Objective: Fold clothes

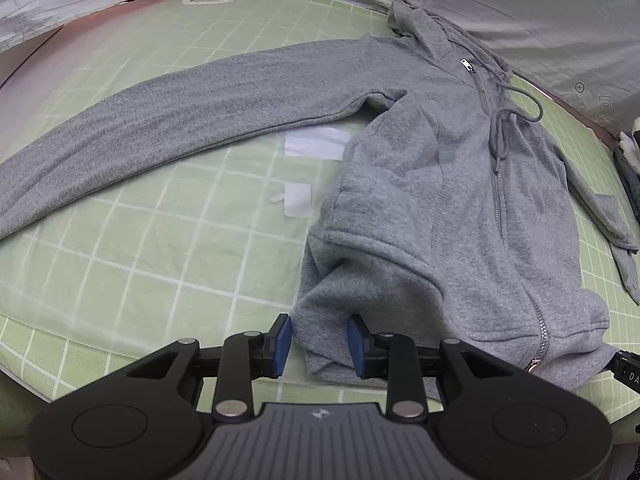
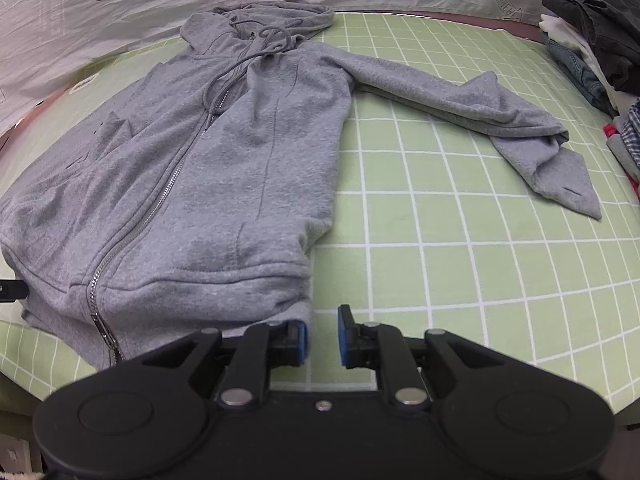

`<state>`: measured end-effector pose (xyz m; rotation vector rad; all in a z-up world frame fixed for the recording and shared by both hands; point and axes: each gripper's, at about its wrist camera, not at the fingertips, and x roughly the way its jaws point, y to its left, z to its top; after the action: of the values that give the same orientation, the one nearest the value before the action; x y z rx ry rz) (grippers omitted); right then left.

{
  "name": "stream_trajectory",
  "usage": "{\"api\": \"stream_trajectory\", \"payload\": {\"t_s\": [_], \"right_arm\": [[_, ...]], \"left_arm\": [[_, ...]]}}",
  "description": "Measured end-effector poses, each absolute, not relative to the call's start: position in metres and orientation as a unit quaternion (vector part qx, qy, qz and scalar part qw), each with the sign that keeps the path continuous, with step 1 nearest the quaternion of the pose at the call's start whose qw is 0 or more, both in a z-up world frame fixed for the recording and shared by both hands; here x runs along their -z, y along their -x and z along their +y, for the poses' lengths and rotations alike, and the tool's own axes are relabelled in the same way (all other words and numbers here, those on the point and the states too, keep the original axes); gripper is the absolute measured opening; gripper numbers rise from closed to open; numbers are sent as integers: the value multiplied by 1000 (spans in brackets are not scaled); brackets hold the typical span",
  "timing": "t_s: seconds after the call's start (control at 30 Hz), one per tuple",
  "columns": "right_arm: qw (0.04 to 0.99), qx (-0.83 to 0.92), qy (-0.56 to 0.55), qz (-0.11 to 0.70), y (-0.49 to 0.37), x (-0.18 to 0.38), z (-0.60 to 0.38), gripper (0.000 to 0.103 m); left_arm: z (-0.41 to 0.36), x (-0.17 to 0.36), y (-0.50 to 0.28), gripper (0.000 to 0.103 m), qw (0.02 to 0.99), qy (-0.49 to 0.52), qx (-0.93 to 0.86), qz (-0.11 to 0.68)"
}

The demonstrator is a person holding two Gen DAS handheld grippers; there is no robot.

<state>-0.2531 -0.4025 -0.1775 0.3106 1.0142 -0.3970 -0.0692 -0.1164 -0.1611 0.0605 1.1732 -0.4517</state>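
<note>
Grey hoodie (image 2: 224, 168) — hood away, lengthwise.

A grey hoodie (image 2: 224, 152) lies flat across the middle of a green checked cloth (image 2: 460, 264), one sleeve stretched far out to one side (image 1: 160, 120) and the other bent on the opposite side (image 2: 500, 120). Bare cloth lies open between each sleeve and the body, and along the near edge. A pile of folded clothes (image 2: 592, 40) blocks the far right edge, and a white sheet (image 2: 120, 20) rises behind the hood.
</note>
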Motion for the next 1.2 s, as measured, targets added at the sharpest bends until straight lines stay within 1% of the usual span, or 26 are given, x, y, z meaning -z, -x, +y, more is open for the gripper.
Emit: {"api": "stream_trajectory", "payload": {"t_s": [0.07, 0.13, 0.17, 0.47, 0.67, 0.77, 0.8, 0.83, 0.87, 0.9, 0.93, 1.03, 1.07, 1.1, 1.13, 1.2], "right_arm": [[846, 183, -144, 479, 253, 177, -401, 10], [849, 179, -145, 475, 254, 175, -400, 3], [851, 178, -143, 473, 255, 174, -399, 2], [859, 177, -126, 464, 268, 161, -392, 2], [849, 175, -144, 478, 270, 167, -394, 2], [848, 176, -143, 479, 268, 165, -391, 8], [848, 174, -142, 481, 267, 165, -391, 15], [846, 175, -143, 482, 266, 163, -391, 22], [846, 175, -145, 483, 266, 162, -392, 25], [845, 173, -151, 483, 267, 160, -393, 29], [844, 172, -159, 482, 267, 157, -394, 35], [846, 164, -193, 469, 273, 145, -401, 43], [847, 159, -209, 461, 275, 140, -403, 44], [849, 154, -225, 453, 277, 135, -406, 46], [850, 150, -241, 443, 279, 130, -407, 48], [855, 145, -266, 421, 282, 120, -412, 54]], "left_arm": [[-118, 163, 69, 30, 809, -27, 219, 545], [-119, 164, 70, 4, 808, -26, 220, 545], [-118, 162, 71, 0, 809, -23, 220, 545], [-96, 135, 94, 0, 804, -20, 222, 552], [-90, 145, 98, 0, 788, -16, 218, 576], [-90, 144, 94, 1, 794, -18, 204, 572], [-90, 144, 93, 4, 797, -19, 200, 570], [-89, 143, 92, 13, 798, -14, 199, 569], [-87, 140, 89, 19, 800, -4, 201, 566], [-86, 137, 87, 28, 803, 3, 202, 561], [-86, 133, 86, 35, 807, 7, 201, 556], [-88, 127, 80, 43, 812, 6, 206, 546], [-90, 127, 78, 45, 814, 6, 204, 543], [-91, 127, 76, 52, 816, 4, 202, 542], [-92, 128, 73, 54, 816, 3, 202, 541], [-94, 133, 67, 54, 813, 3, 209, 544]]}}
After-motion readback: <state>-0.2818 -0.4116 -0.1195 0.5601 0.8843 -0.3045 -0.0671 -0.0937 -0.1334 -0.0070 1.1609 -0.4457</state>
